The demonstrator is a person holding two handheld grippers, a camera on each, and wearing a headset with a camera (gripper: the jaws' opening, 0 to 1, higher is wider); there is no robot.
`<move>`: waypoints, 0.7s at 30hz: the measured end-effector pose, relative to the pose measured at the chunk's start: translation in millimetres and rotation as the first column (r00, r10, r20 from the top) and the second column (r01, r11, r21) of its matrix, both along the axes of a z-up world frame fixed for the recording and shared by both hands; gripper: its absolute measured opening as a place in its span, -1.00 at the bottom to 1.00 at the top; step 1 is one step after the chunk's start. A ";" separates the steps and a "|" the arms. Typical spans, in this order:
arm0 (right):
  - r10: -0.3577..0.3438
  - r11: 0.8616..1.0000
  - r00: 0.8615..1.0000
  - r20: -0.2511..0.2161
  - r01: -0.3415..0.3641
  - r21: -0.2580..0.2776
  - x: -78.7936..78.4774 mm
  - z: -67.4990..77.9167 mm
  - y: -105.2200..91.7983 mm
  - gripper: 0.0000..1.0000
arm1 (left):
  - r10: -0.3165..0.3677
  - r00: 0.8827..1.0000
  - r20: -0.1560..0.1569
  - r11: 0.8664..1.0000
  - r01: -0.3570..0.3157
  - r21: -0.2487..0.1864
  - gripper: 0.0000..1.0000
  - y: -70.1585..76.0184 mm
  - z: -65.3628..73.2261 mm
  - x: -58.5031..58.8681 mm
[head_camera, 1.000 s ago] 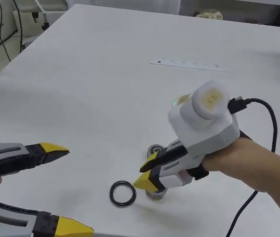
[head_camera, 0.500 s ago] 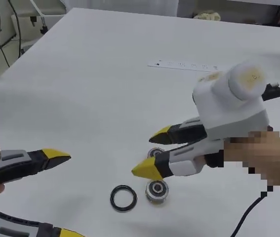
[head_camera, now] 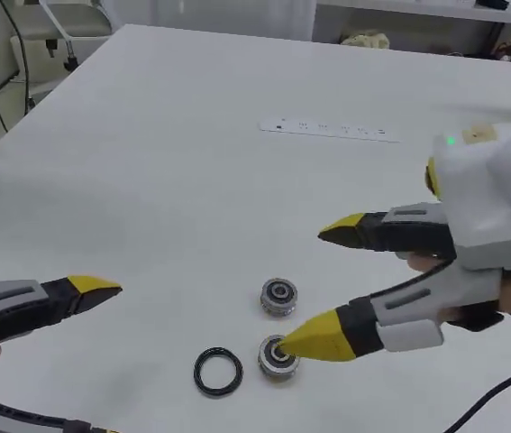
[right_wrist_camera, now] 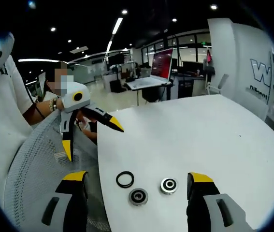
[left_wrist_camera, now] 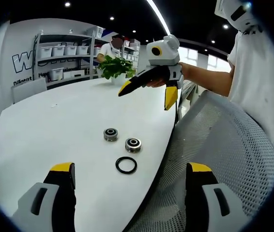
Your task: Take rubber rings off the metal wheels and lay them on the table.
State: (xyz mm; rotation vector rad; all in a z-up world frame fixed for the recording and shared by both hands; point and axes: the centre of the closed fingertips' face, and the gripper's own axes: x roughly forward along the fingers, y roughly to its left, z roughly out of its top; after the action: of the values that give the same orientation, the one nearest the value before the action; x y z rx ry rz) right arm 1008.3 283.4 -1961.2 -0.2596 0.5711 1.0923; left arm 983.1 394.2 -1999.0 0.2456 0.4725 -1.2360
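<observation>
Hovering clear of wheels [left_wrist_camera: 133, 144], right gripper [left_wrist_camera: 144, 100] fingers [left_wrist_camera: 127, 88] apart

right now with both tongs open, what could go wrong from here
1. The right gripper has its lower tong tip right by the near wheel; closing carelessly could shove it into the loose rubber ring beside it.
2. The ring and both wheels, including the far wheel, lie close to the table edge; a nudge might send one off.
3. The left gripper is open and away, so nothing steadies a wheel; it may slide.
</observation>
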 end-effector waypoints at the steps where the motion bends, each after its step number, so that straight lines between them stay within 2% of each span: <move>1: -0.001 1.000 1.000 0.014 0.001 0.007 -1.3 1.3 -2.2 0.71 | 0.000 1.000 0.000 1.000 0.000 0.002 0.86 0.2 -0.3 -0.1; 7: -0.081 0.994 0.996 0.023 0.080 0.076 -10.4 3.5 -24.4 0.86 | 0.004 1.000 0.005 1.000 -0.004 0.000 0.87 0.2 0.5 0.7; 9: -0.113 0.989 0.994 0.012 0.111 0.094 -13.8 0.5 -33.1 0.88 | 0.002 1.000 0.005 1.000 -0.002 0.001 0.87 -0.1 0.3 0.3; 16: -0.211 0.972 0.977 -0.014 0.211 0.105 -20.6 -15.1 -61.2 0.94 | -0.003 1.000 0.004 1.000 0.003 0.010 0.88 -0.3 -1.2 -1.1; 21: -0.273 0.955 0.961 -0.048 0.276 0.106 -28.3 -27.2 -77.4 0.94 | -0.007 1.000 0.003 1.000 0.007 0.017 0.88 -0.2 -2.3 -1.9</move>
State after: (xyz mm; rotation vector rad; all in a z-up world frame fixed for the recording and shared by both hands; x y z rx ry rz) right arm 980.0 206.0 -1988.5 -0.0614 0.5547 0.8560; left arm 981.2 394.0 -2001.3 0.2630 0.4800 -1.2384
